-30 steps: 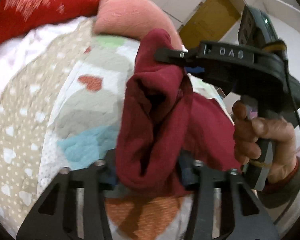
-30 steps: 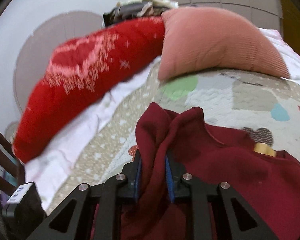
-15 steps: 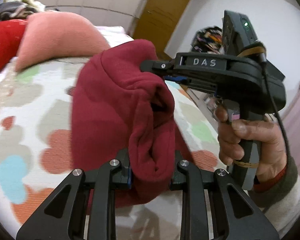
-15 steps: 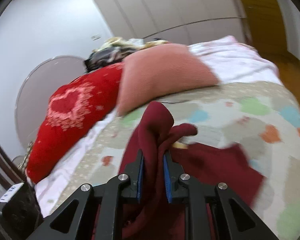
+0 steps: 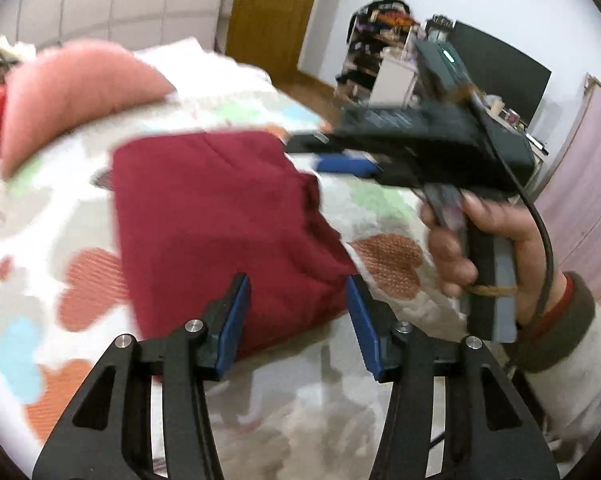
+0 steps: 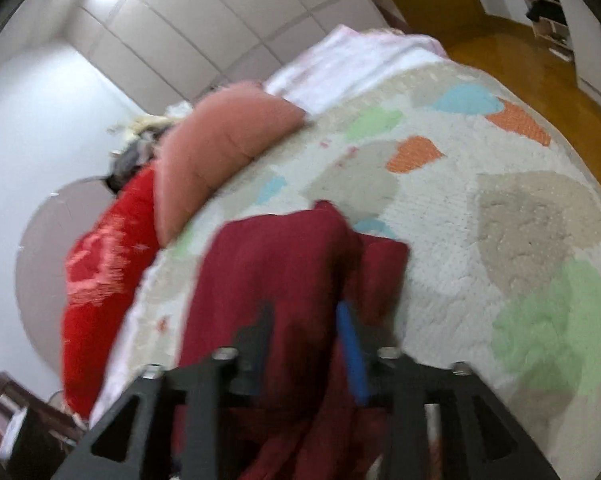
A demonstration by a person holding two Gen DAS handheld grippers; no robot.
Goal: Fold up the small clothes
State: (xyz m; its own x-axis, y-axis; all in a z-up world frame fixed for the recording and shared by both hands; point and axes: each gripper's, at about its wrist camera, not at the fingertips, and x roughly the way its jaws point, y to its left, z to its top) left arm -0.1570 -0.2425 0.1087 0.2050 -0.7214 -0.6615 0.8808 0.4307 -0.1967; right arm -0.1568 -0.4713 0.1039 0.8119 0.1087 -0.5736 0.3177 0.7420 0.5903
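A dark red garment (image 5: 220, 220) lies folded in a flat block on the heart-patterned quilt (image 5: 384, 264). My left gripper (image 5: 298, 320) is at its near edge, jaws opening, the blue pads (image 5: 232, 320) spread wide with the cloth's edge lying loose between them. My right gripper (image 5: 316, 156), blurred and held by a hand (image 5: 460, 240), is at the garment's far right corner, jaws opening, its blue pad bare. In the right wrist view the garment (image 6: 276, 272) runs between the right gripper's (image 6: 304, 332) parted fingers.
A pink pillow (image 5: 80, 92) and a red heart cushion (image 6: 104, 264) lie at the head of the bed. A wooden door (image 5: 272, 12), cluttered shelves (image 5: 380, 52) and a dark screen (image 5: 500, 76) stand beyond. A chair back (image 6: 4, 396) is at lower left.
Both grippers were shut on the bunched garment and carried it across the bed. Now their jaws have spread and the garment lies flat on the quilt.
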